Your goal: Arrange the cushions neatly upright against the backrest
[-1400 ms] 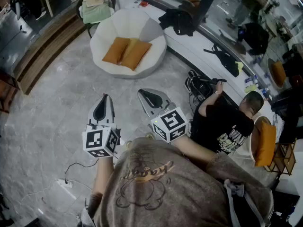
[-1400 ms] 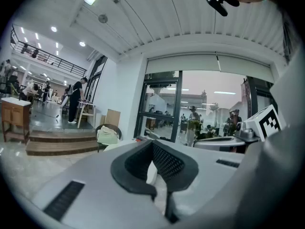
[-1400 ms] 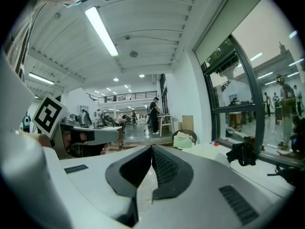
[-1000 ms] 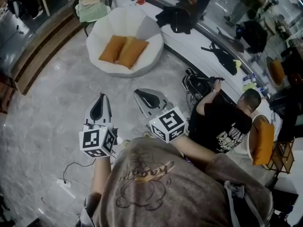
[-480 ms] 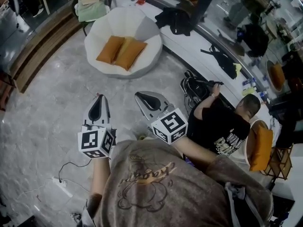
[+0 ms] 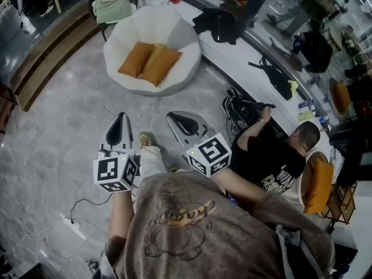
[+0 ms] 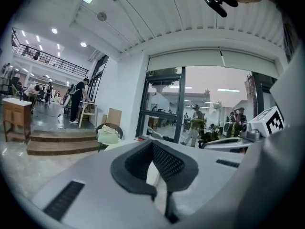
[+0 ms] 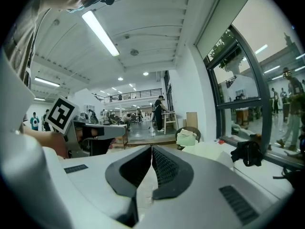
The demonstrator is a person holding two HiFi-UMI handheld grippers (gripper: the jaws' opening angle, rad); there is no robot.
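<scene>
In their own views, the left gripper (image 7: 153, 143) and right gripper (image 8: 151, 148) block most of the white round chair (image 6: 152, 51), cushions (image 6: 149, 63) included. Head view: the seated person (image 6: 270, 156) at 3 o'clock is half hidden behind the wearer's shoulder (image 6: 273, 214). The people (image 7: 76, 101) at 9 o'clock in the left gripper view are too tiny to make out.

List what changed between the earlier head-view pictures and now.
The person's foot has stepped forward into view between the left gripper and the right gripper. Nothing was taken hold of or let go. Both grippers stay shut and empty, and the orange cushions still lie in the seat of the white chair.
</scene>
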